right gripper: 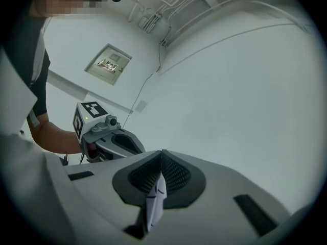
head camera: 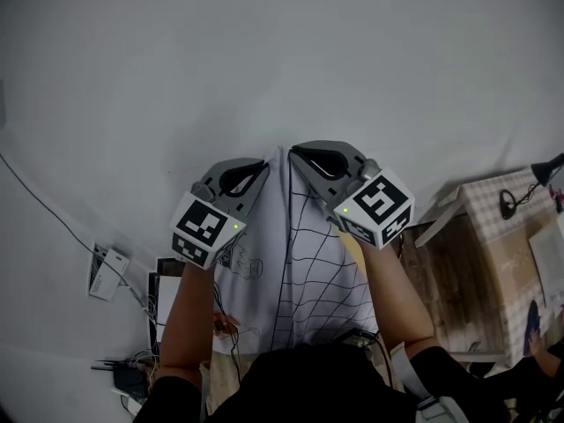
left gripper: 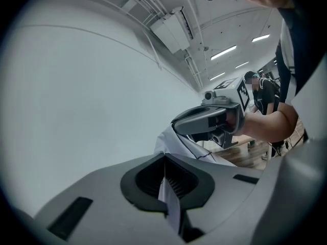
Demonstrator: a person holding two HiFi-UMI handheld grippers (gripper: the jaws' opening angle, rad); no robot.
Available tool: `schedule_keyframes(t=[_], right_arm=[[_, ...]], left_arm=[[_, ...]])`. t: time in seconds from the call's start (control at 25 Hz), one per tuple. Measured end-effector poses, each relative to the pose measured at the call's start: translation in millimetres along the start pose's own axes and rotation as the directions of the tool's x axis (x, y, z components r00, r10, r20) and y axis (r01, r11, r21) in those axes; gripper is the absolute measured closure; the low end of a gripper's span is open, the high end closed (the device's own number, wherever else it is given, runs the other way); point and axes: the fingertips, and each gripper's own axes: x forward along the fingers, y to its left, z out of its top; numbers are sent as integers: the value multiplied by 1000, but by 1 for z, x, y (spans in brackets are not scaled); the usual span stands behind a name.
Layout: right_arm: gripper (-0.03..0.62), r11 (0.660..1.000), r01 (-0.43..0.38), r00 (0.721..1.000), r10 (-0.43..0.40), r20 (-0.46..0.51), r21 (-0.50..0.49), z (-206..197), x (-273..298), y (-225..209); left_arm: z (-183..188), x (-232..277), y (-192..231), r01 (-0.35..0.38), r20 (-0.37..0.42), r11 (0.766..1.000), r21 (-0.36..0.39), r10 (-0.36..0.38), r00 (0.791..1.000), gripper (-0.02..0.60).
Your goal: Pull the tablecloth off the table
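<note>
1. At frame centre, the tablecloth (head camera: 304,263) hangs between the left gripper (head camera: 252,173) and the right gripper (head camera: 308,159), each gripper's fingers pinching its top edge.
2. It looks thin, limp and light, so grip deep on the hem.

The lower part of the tablecloth (head camera: 304,271) was hidden behind the person's dark clothes (head camera: 308,386) at the bottom edge of the head view. Its upper edge went in between the fingers of the left gripper (head camera: 263,166) and of the right gripper (head camera: 298,152), and how deep it sat there could not be seen. At the right, the desk (head camera: 498,205) with the checkered cover and a black lamp (head camera: 545,171) were cut by the picture's edge. The things among the cables (head camera: 132,364) at the lower left were too small to tell. The print on the wall panel (right gripper: 108,64) could not be read.
</note>
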Motion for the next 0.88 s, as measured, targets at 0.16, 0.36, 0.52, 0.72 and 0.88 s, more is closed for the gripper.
schedule_keyframes(t=[0.16, 0.36, 0.52, 0.72, 0.88], right_arm=[[574, 1000, -11, 999, 12, 31, -29, 22, 2, -3], [574, 1000, -24, 992, 21, 121, 20, 54, 0, -9], [574, 1000, -12, 989, 11, 145, 7, 71, -2, -19], [574, 1000, -5, 991, 7, 136, -19, 75, -4, -24], [574, 1000, 2, 992, 1, 124, -21, 70, -5, -29]], left_arm=[[19, -6, 10, -2, 58, 1000, -23, 3, 998, 569], [54, -16, 16, 19, 140, 1000, -16, -17, 990, 569], [80, -13, 16, 39, 156, 999, 28, -43, 987, 569], [89, -2, 13, 54, 147, 998, 33, -59, 987, 569], [86, 1, 15, 47, 149, 999, 14, -48, 988, 569]])
